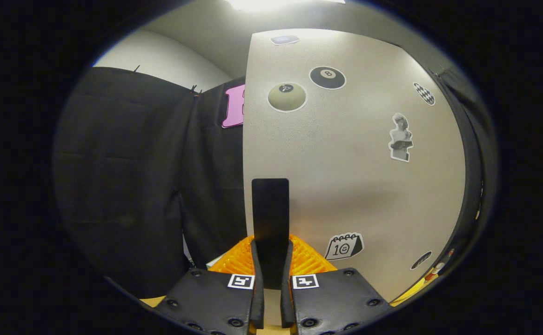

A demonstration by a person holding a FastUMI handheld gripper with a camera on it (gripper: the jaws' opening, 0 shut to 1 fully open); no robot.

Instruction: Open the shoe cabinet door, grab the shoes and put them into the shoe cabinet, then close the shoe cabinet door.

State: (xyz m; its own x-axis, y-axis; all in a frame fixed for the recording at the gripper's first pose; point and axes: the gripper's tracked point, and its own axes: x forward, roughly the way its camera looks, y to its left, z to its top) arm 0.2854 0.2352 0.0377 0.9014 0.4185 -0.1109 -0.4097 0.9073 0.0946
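While the two fingers (271, 260) stand close together, they grip a flat black handle (270, 204) that rises upright between them; both fingers press against its lower part, one on each side. This handle sits at the left edge of the shoe cabinet door (345, 177), a pale, smooth panel that spreads ahead of the fingers and off to their right.

Several stickers lie on the door. High above the fingers are a round beige ball sticker (287, 97) and, just beside it to the right, a black eight-ball sticker (327, 77). Farther right a small checkered sticker (424, 93) sits near the door's far edge, with a statue-figure sticker (400, 137) below it. Just to the right of the fingers, low on the door, is a calendar sticker (344, 246).

Left of the door and beyond the fingers hangs the booth's black cloth wall (127, 186), with a white wall (159, 58) above it. Whether the door is ajar or fully closed cannot be told. No shoes can be made out.
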